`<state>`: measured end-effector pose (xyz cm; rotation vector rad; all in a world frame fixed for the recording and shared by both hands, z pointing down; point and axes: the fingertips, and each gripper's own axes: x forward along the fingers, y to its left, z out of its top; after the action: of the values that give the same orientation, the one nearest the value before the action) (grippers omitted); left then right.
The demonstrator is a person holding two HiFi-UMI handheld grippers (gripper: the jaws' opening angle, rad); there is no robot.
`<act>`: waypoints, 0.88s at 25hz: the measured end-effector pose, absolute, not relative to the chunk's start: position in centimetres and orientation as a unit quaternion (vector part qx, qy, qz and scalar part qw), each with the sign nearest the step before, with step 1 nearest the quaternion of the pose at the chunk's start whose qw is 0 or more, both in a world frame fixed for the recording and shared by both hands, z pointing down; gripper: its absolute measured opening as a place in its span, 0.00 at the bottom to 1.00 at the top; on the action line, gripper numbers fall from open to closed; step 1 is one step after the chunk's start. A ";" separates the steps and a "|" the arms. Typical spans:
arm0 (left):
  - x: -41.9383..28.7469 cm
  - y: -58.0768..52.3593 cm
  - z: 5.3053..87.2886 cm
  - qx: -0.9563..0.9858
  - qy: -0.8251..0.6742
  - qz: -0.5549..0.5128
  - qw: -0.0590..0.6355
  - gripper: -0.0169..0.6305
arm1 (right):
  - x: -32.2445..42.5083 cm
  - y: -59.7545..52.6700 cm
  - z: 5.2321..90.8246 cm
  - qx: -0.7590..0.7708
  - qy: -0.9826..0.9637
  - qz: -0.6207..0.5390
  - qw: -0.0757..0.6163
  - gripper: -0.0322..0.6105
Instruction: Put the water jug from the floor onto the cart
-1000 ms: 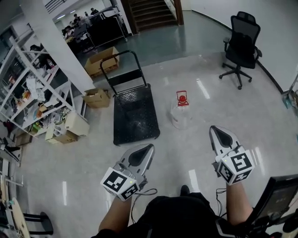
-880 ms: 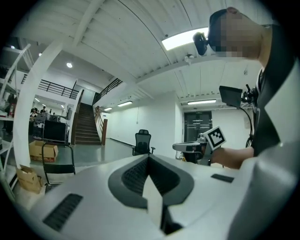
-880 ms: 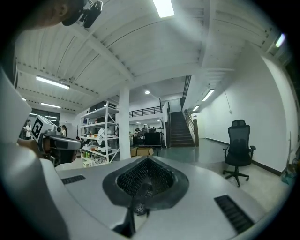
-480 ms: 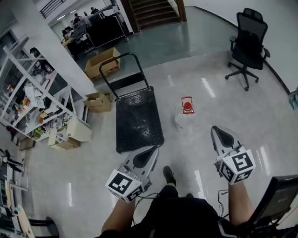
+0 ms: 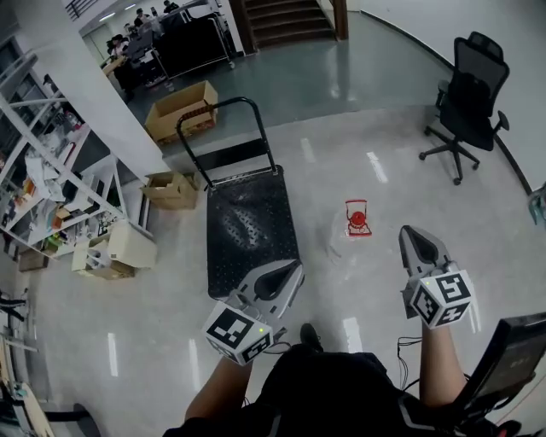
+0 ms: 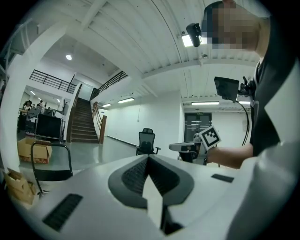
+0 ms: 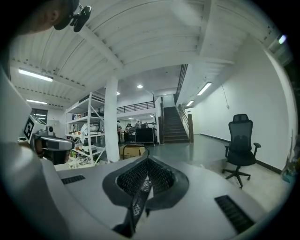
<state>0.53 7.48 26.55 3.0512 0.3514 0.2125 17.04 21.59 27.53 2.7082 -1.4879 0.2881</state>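
Waiting on the floor right of centre, water jug is sitting just beside cart, not yet loaded; left claw and right claw are both hanging closed, gripping nothing; grasping, lifting and placing are all remaining.

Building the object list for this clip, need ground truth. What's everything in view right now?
cart: one, black, floor centre
water jug: one, clear with red cap, floor right of the cart
office chair: one, black, far right
cardboard boxes: at least three, brown, left of and behind the cart
shelving: one unit, white, cluttered, far left
staircase: one, dark, top
left gripper: one, grey, shut, empty
right gripper: one, grey, shut, empty
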 end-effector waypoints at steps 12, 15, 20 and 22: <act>13.0 -0.6 31.6 0.978 0.163 0.126 0.033 0.02 | 29.2 12.4 34.3 0.882 -0.443 0.161 -0.018 0.05; 17.1 -1.4 34.5 0.971 0.174 0.158 0.035 0.02 | 33.4 11.7 38.7 0.880 -0.429 0.203 -0.033 0.11; 24.0 -3.6 40.8 0.954 0.166 0.235 0.090 0.02 | 41.3 10.3 46.1 0.868 -0.406 0.280 -0.067 0.34; 26.2 -3.5 43.6 0.942 0.163 0.269 0.115 0.02 | 44.0 11.0 50.0 0.860 -0.381 0.322 -0.104 0.41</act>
<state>26.25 -3.53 43.64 2.7623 0.4767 0.7879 44.04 10.97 50.00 2.8976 -1.2827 1.0854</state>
